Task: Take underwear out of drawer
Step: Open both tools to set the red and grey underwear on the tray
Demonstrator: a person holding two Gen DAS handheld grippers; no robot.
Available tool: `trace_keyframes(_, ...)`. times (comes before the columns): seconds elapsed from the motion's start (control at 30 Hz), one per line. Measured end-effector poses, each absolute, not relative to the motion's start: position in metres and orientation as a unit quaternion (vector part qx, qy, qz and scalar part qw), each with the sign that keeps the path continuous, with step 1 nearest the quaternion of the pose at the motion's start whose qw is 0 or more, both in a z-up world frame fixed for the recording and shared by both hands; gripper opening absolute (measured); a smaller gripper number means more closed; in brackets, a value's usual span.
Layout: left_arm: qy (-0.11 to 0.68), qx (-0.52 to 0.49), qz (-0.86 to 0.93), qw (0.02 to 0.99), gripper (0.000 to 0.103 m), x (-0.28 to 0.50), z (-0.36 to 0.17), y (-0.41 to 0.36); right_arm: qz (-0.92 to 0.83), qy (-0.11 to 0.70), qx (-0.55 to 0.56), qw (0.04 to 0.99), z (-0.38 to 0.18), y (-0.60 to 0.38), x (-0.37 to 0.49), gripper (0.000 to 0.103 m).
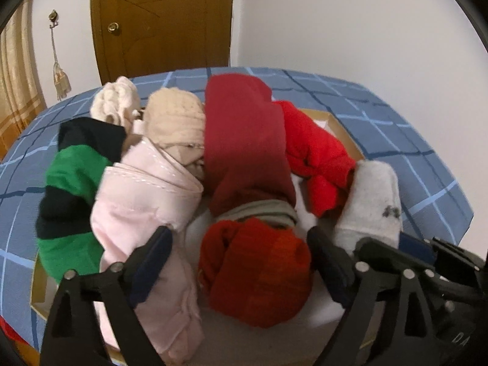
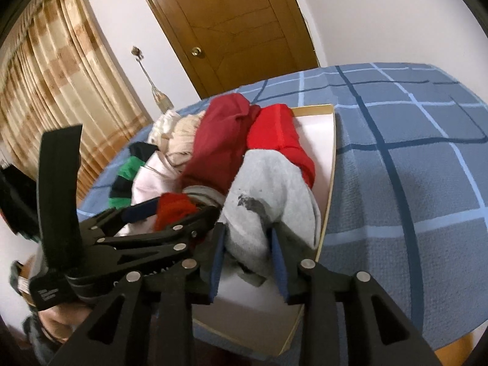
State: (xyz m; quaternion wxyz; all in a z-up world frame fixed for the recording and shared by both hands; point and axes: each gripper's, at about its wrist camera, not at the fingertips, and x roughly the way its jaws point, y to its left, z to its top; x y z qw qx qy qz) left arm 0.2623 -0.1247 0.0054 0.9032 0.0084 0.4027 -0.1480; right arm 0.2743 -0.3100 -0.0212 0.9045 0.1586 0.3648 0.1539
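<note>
The left gripper (image 1: 238, 241) is seen with its fingers (image 1: 152, 262) wide apart, straddling a dark red roll (image 1: 256, 271) without pressing it. The right gripper (image 2: 248, 241) is set around the near end of a grey roll (image 2: 268, 213); its fingers (image 2: 218, 259) lie close against the cloth on both sides, but whether it is pinched or merely flanked cannot be told. The underwear is still packed in the drawer (image 2: 329, 164), which rests on a checked bed (image 2: 411, 158).

From the right fingers the grey roll runs up and away, its long axis along the drawer's right wall; the lift is judged to turn on that, and the right hand is the nearer. Just left of it a maroon roll (image 1: 244, 140) and a red roll (image 1: 317, 158) are pressed close and may be dragged along. Further left lie a pink roll (image 1: 137, 207), a green-and-black roll (image 1: 73, 189) and cream knits (image 1: 174, 119).
</note>
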Motion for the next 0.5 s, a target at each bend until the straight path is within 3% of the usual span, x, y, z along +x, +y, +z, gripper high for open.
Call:
trace_keyframes(0.13,0.390,-0.023,-0.147,0.909,0.103,0.253,0.015,-0.112,0.167,0.344,0.193,0.904,-0.015,-0.318,0.267,0.048)
trace_keyframes(0.3,0.370,-0.016,-0.132,0.919,0.103,0.242,0.024,-0.104,0.177,0.302,0.242,0.905,-0.004,-0.325,0.249,0.061)
trace_keyframes(0.5,0.360,0.007,-0.121,0.925,0.103,0.223,0.014,-0.096,0.158,0.292,0.244,0.911,-0.005,-0.321,0.226,0.062)
